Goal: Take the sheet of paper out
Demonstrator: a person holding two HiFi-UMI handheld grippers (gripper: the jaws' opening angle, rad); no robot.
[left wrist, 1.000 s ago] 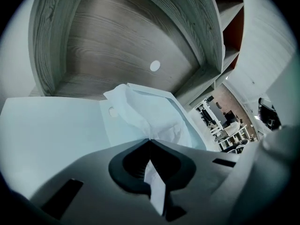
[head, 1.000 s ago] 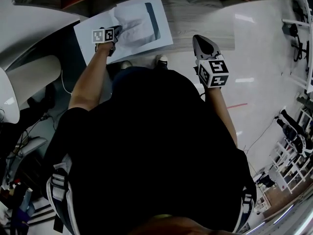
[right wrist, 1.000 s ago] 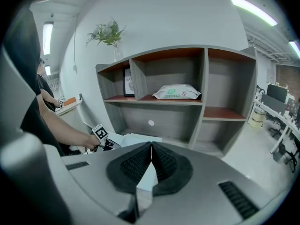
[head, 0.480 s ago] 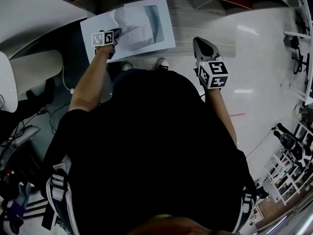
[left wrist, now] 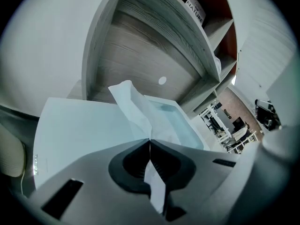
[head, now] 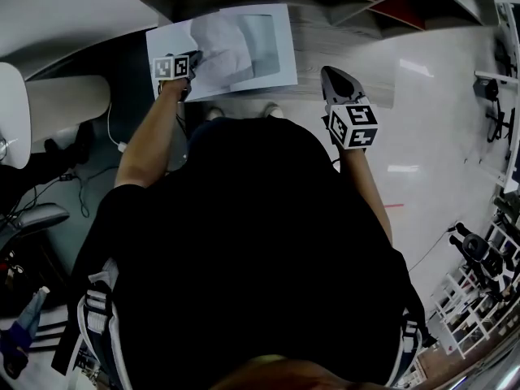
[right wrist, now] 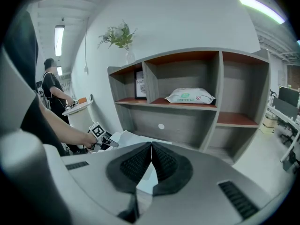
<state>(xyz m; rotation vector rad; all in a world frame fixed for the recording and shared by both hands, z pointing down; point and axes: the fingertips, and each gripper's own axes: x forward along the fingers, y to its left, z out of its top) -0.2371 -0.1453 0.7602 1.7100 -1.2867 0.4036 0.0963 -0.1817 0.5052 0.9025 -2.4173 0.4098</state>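
Note:
A white sheet of paper rises crumpled from the bluish opening of a flat white box. My left gripper is shut on the sheet's near end, and a strip of it hangs down between the jaws. In the head view the left gripper rests at the left part of the box, with the sheet bunched beside it. My right gripper hovers to the right of the box, over the floor. The right gripper is shut with nothing in it.
A grey shelf unit stands behind the box. It holds a pack of wipes, a framed picture and a vase with a plant on top. A white rounded table is at the left. A person stands far left.
The box, the sheet and my left gripper sit slightly further right in the head view than a second ago. The left gripper keeps its hold on the sheet. The right gripper has barely moved.

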